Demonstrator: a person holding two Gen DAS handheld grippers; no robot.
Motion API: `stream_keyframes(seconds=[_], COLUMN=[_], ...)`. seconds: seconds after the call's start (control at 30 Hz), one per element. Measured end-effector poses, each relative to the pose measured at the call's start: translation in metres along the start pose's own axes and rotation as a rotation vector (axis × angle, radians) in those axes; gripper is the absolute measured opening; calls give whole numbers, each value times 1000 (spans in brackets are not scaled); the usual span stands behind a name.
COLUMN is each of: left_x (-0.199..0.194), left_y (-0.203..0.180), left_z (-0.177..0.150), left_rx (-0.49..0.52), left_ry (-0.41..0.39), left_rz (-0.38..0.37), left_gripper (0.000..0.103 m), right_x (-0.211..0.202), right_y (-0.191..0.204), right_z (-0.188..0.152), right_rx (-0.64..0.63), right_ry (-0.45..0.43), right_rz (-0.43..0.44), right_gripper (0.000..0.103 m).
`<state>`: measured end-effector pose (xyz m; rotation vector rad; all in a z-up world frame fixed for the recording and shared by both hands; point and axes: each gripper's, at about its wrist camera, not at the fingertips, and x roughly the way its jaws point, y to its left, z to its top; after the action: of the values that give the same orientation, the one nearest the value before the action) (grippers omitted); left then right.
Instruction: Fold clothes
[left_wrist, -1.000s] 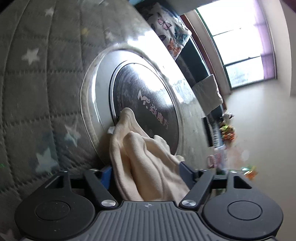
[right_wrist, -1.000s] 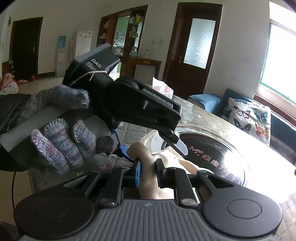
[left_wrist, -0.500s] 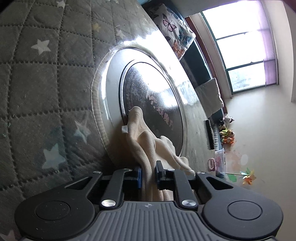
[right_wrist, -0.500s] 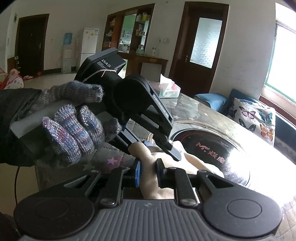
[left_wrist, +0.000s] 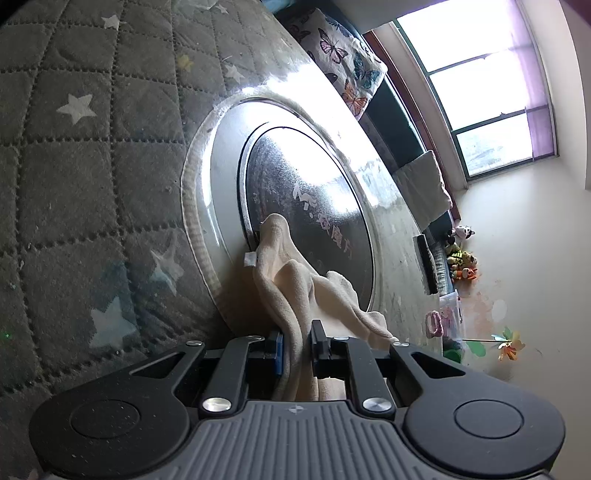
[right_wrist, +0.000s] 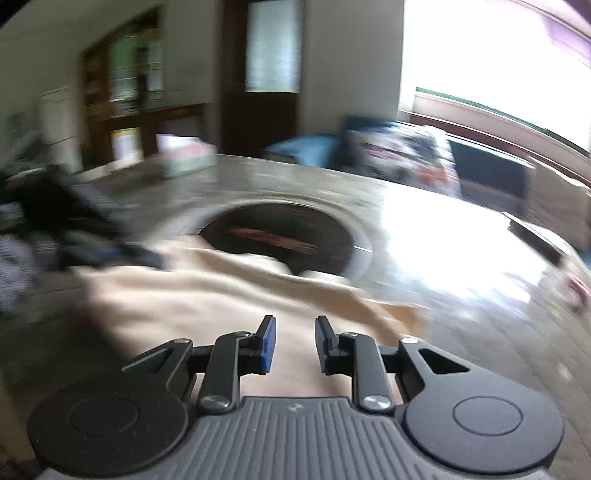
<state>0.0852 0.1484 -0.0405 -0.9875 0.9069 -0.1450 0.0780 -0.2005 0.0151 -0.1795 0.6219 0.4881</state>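
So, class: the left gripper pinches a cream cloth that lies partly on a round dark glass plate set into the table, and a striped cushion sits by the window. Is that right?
Not quite. The left wrist view shows the cushion by the window printed with butterflies, not stripes. The rest holds: the left gripper pinches the cream cloth, which lies partly on the round dark glass plate.

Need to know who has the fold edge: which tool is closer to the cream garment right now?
Left. The left tool is shut on a bunched edge of the cream garment. The right tool is opening just above the cloth, nothing between its pads.
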Motion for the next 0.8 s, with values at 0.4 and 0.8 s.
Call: stream_keyframes(seconds=[0.4, 0.8], left_x=[0, 28], left_y=[-18, -85], left_z=[-1, -4], left_rx=[86, 253], left_ry=[-22, -6], left_rz=[28, -7], left_gripper=[14, 13], right_x=[32, -16], right_y=[-65, -90], right_z=[-19, -9], right_rx=[269, 316], right_ry=[38, -89], right_rz=[-7, -37], right_gripper=[31, 9])
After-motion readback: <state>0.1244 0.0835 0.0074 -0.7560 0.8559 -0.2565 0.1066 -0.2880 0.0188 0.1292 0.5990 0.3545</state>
